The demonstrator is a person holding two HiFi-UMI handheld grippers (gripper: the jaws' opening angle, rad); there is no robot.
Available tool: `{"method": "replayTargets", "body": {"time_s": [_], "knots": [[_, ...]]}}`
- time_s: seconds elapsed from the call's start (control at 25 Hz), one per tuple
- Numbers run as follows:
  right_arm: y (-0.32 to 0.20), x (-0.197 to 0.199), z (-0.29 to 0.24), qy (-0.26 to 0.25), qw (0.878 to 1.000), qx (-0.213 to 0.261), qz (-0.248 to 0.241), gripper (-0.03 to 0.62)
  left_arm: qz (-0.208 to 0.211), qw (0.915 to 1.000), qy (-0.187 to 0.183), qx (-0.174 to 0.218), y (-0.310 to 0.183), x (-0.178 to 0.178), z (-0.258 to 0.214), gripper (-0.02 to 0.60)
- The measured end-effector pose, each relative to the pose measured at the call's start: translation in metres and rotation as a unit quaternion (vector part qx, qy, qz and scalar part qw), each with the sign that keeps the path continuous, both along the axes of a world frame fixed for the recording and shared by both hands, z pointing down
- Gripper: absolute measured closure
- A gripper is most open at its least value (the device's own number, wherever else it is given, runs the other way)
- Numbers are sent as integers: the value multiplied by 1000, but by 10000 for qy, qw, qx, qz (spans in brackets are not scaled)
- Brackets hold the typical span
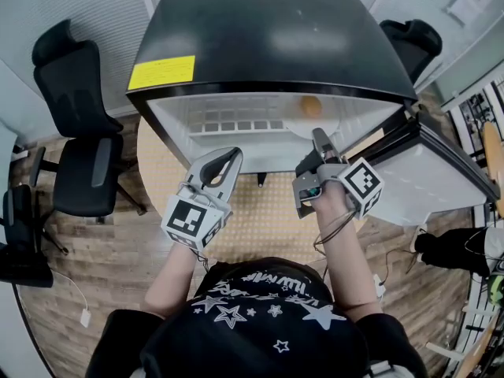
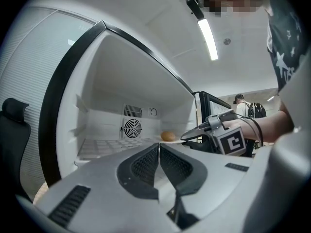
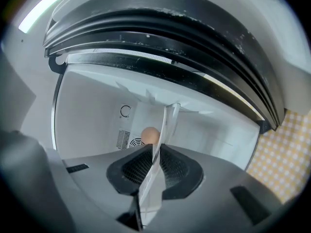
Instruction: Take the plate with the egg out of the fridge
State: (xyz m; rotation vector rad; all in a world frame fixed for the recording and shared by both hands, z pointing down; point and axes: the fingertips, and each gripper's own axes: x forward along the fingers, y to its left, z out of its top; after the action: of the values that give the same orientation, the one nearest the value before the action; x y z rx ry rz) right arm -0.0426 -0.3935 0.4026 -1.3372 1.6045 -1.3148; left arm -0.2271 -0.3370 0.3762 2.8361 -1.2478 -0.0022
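A brown egg lies on a white plate on the right side of the shelf inside the open black fridge. My right gripper reaches into the fridge opening and is shut on the plate's near rim, which runs edge-on between its pads, with the egg just behind. The left gripper view shows the egg and the right gripper at the plate's edge. My left gripper hovers before the fridge's left half, pads pressed together with nothing in them.
The fridge door stands swung open at the right. A black office chair is at the left and another behind the fridge. A yellow checked mat lies under the fridge. A fan grille is on the fridge's back wall.
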Motion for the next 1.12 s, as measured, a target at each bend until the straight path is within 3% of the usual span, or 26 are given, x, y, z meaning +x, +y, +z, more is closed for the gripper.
{"method": "replayTargets", "body": {"time_s": [0.56, 1.12], "knots": [[15, 4, 2, -1291, 9914, 169, 121, 551, 29, 10000, -87, 13, 10, 10, 0, 566], [20, 4, 2, -1394, 9898, 302, -33, 549, 21, 9999, -136, 46, 24, 19, -2, 566]]}}
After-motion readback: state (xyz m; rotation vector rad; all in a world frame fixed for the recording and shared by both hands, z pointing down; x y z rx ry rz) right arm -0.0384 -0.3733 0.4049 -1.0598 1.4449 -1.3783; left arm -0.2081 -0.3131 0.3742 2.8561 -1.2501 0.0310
